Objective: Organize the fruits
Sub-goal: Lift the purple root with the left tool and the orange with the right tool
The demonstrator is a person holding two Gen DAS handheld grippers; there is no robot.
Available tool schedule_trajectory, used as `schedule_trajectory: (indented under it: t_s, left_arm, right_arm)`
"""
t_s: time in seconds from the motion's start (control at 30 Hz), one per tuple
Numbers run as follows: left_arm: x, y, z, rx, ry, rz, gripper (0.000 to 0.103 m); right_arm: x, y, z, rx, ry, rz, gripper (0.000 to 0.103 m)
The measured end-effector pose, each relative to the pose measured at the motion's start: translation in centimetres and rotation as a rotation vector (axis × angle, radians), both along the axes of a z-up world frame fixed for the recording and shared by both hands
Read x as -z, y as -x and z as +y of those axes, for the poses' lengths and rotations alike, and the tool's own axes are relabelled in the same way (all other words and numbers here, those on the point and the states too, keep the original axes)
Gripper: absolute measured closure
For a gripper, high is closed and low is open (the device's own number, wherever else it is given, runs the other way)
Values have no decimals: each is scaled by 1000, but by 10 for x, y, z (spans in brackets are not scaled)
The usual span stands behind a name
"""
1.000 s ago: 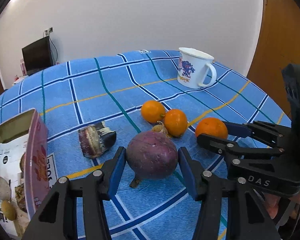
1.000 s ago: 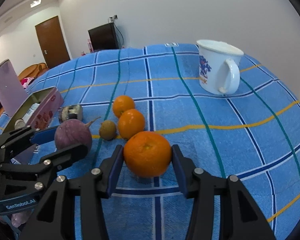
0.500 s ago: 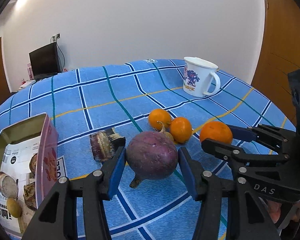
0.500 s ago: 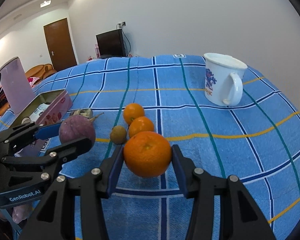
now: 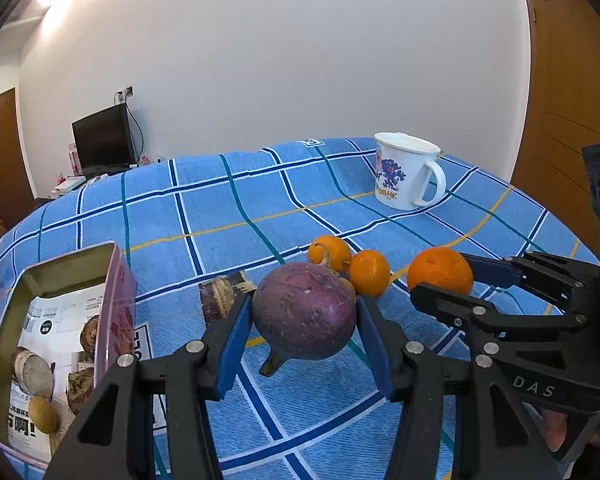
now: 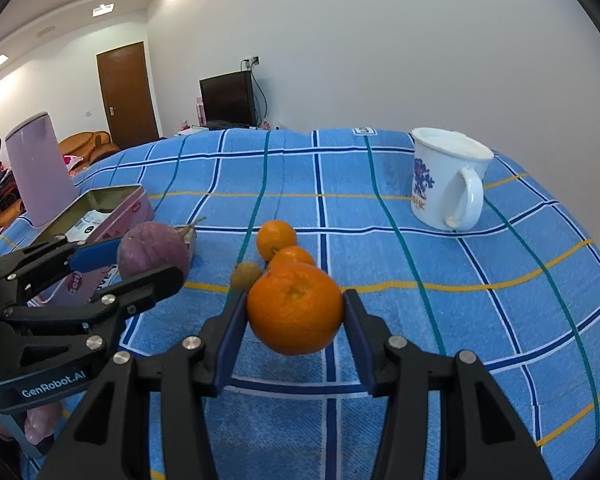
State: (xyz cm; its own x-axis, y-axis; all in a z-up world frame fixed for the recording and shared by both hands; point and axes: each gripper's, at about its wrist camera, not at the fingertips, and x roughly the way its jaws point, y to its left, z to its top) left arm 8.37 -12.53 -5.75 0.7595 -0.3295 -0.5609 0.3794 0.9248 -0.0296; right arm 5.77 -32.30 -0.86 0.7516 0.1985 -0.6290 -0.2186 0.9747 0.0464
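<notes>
Both fruits now hang higher above the blue checked surface: left hand-held gripper clamps a purple fruit, right hand-held gripper clamps an orange, while two small oranges remain unsorted.

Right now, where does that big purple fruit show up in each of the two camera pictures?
Left wrist view: the purple fruit sits centre, clamped between the left gripper fingers.
Right wrist view: it is at left, in front of the pink tin.
Shared landmark: the white mug.
</notes>
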Motion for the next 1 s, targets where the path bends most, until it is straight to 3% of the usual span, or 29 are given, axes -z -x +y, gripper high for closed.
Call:
schedule_trajectory:
  t_s: [1.0]
  left_arm:
    - [-7,18,4,-34,-3,-107,48]
  right_arm:
    - [-10,17,0,-3,-5,-108,52]
